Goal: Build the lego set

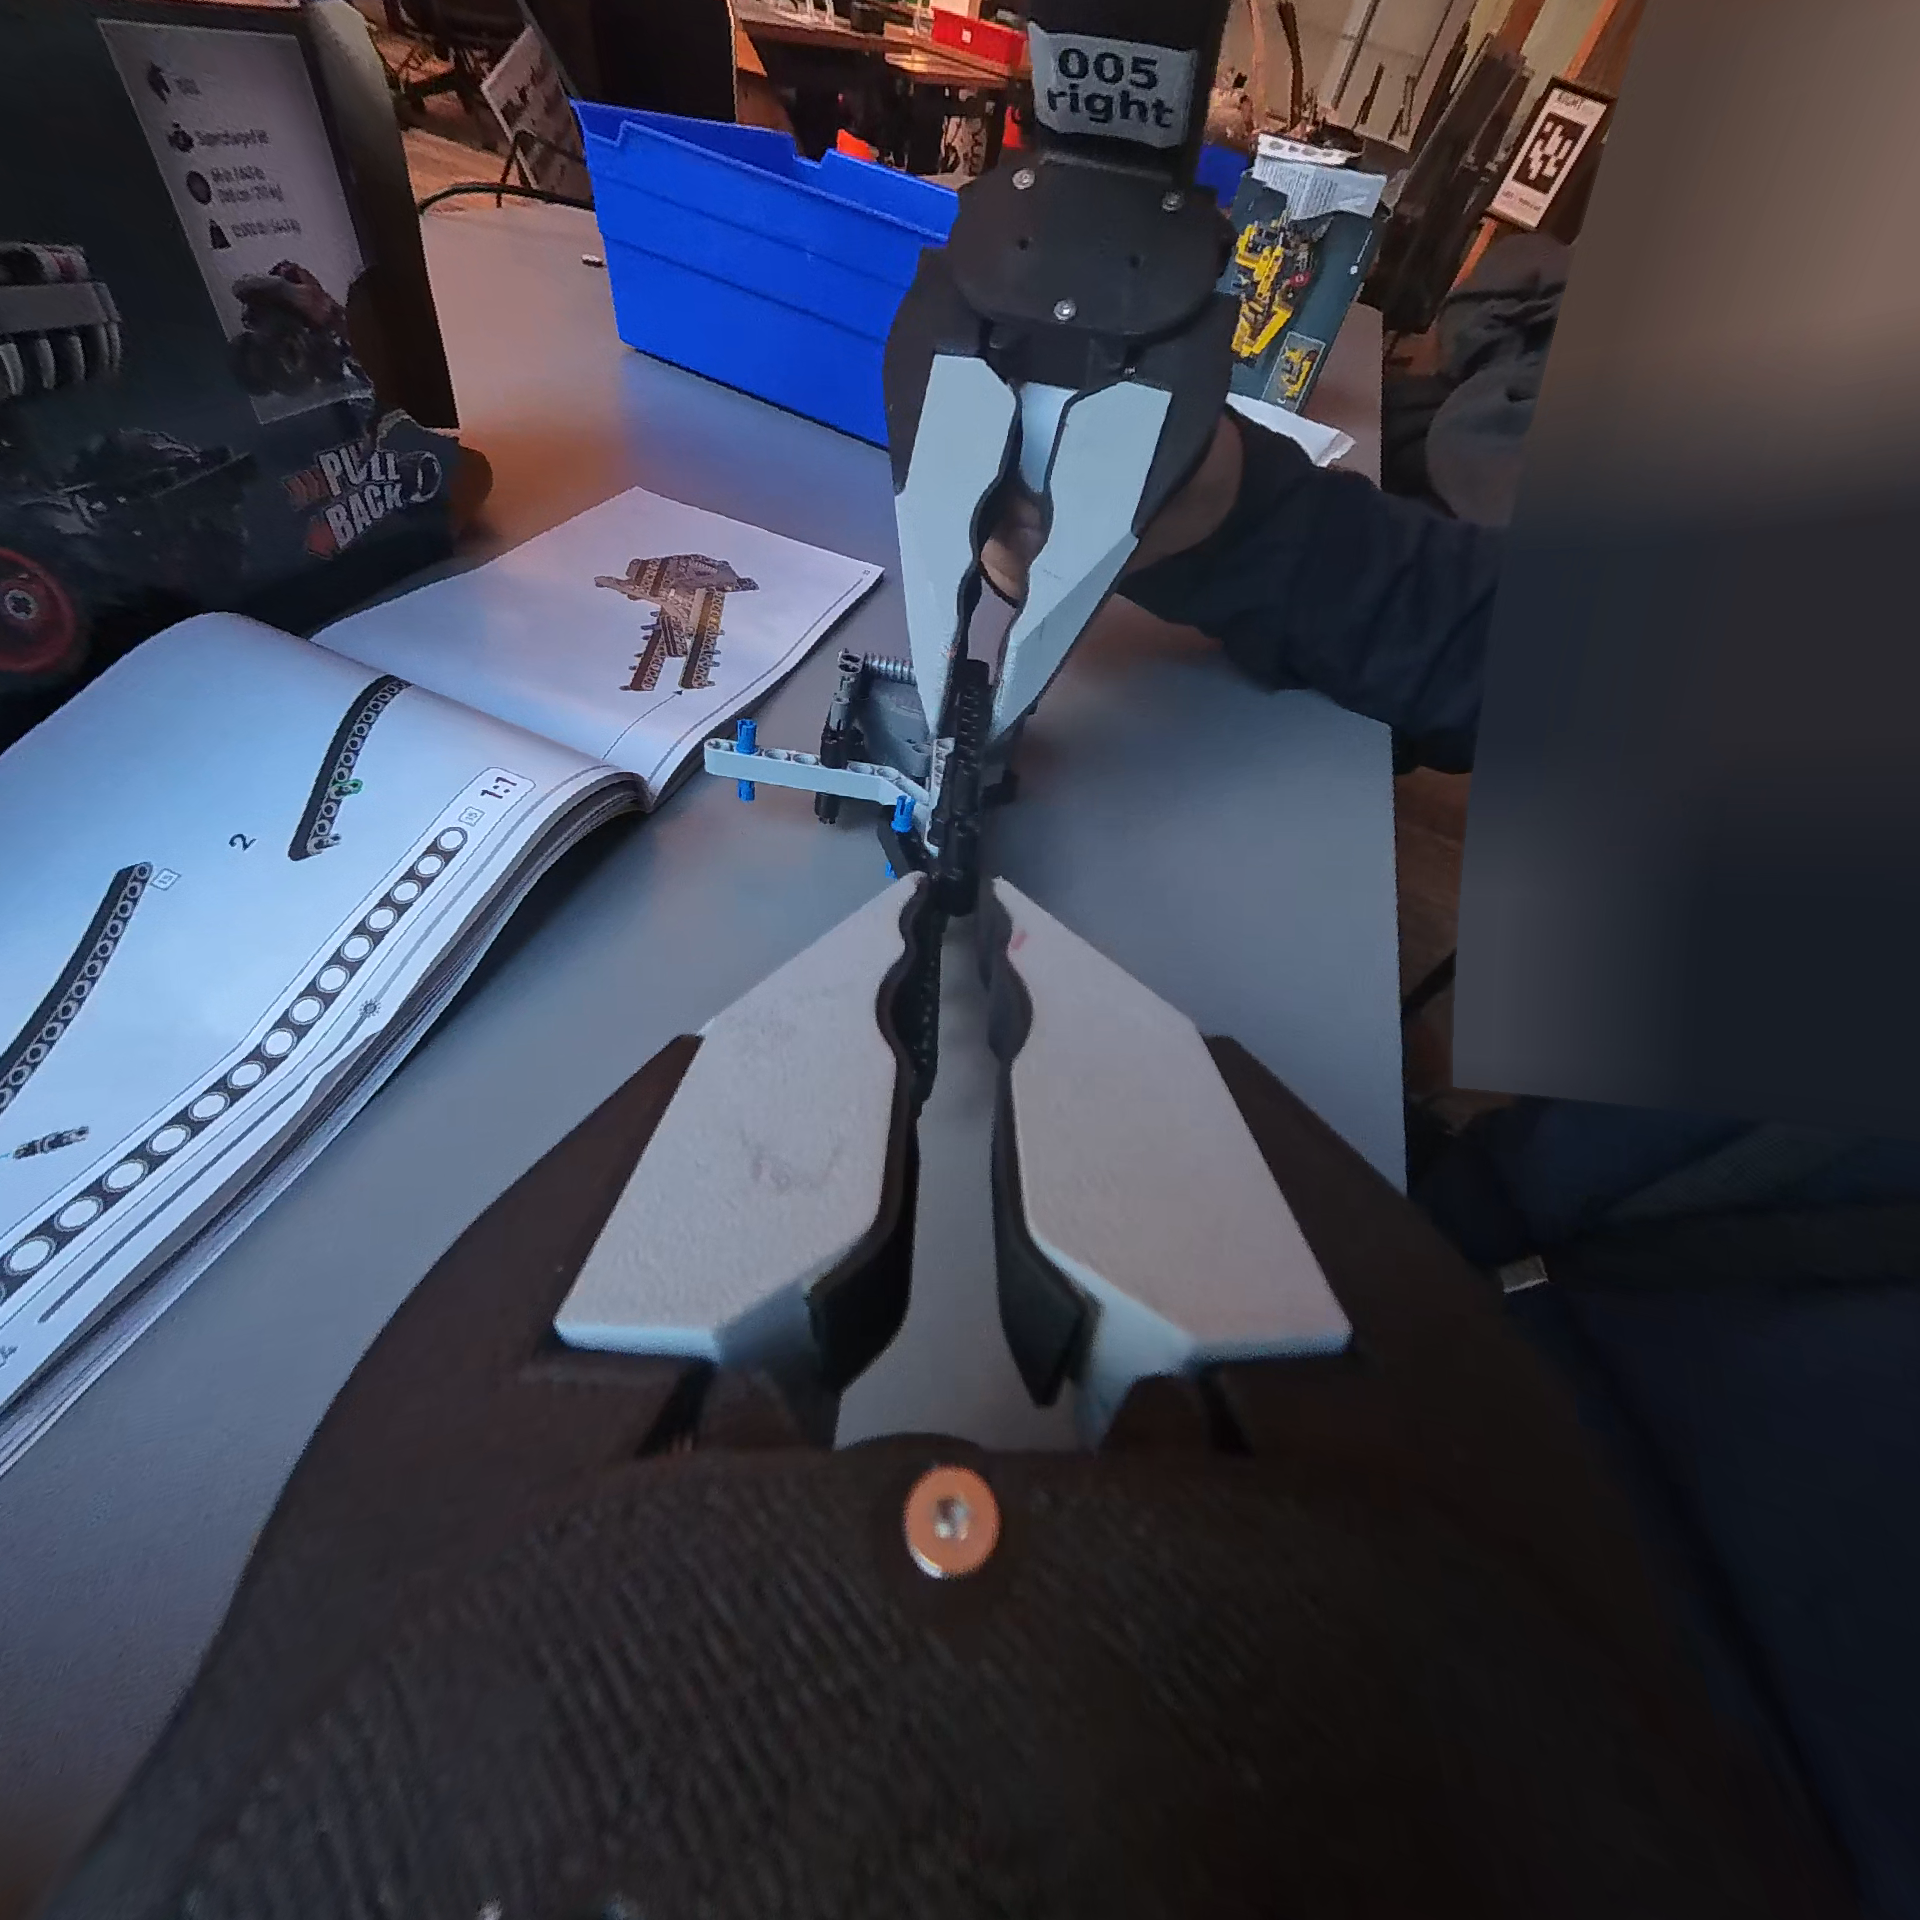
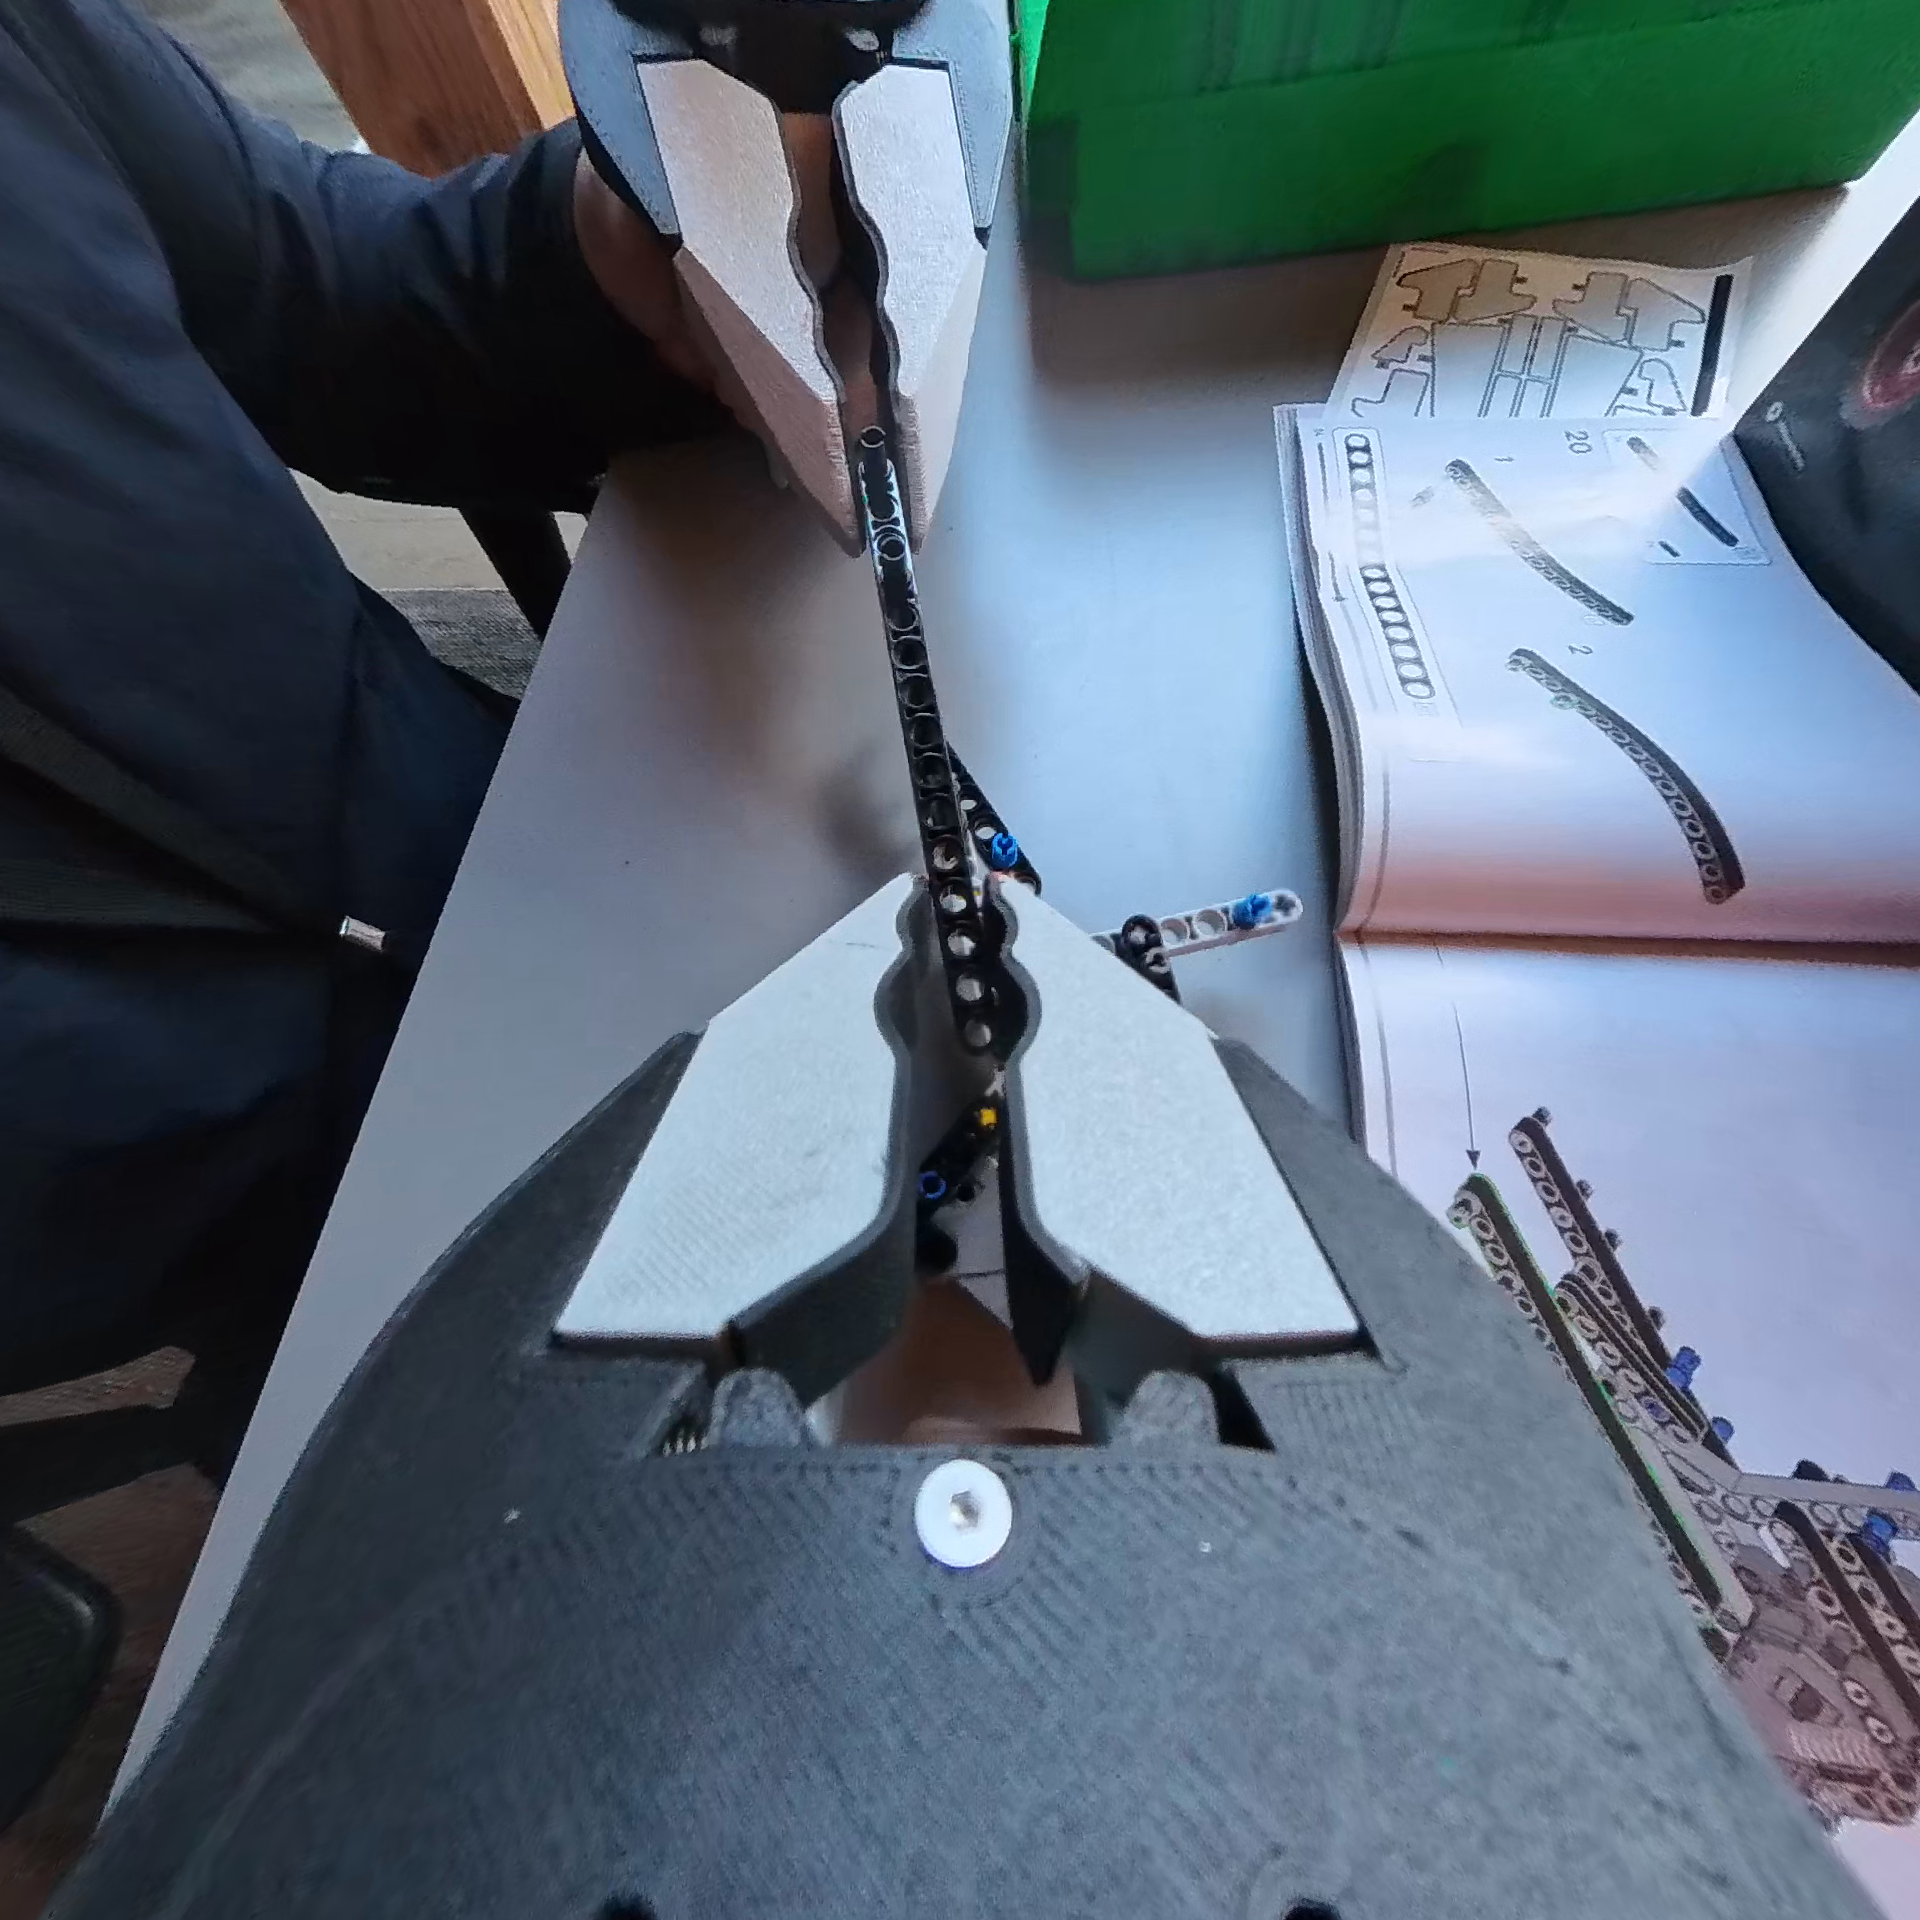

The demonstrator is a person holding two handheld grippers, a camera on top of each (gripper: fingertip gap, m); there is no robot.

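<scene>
A long black lego beam (image 1: 961,769) with a row of holes spans between my two grippers above the grey table (image 1: 1195,883). My left gripper (image 1: 956,894) is shut on its near end. My right gripper (image 1: 961,681) faces it and grips the far end. In the right wrist view the right gripper (image 2: 958,899) is shut on the beam (image 2: 920,686), and the left gripper (image 2: 878,520) holds the other end. Below the beam lies a partly built assembly (image 1: 862,748) with a light grey beam (image 2: 1205,922) and blue pins (image 2: 1000,849).
An open instruction booklet (image 1: 312,935) lies left of the assembly and shows in the right wrist view (image 2: 1558,748). A blue bin (image 1: 748,260) and a dark lego box (image 1: 208,312) stand behind. A green box (image 2: 1455,104) sits at the table's end. A person's dark sleeve (image 2: 260,364) is by the edge.
</scene>
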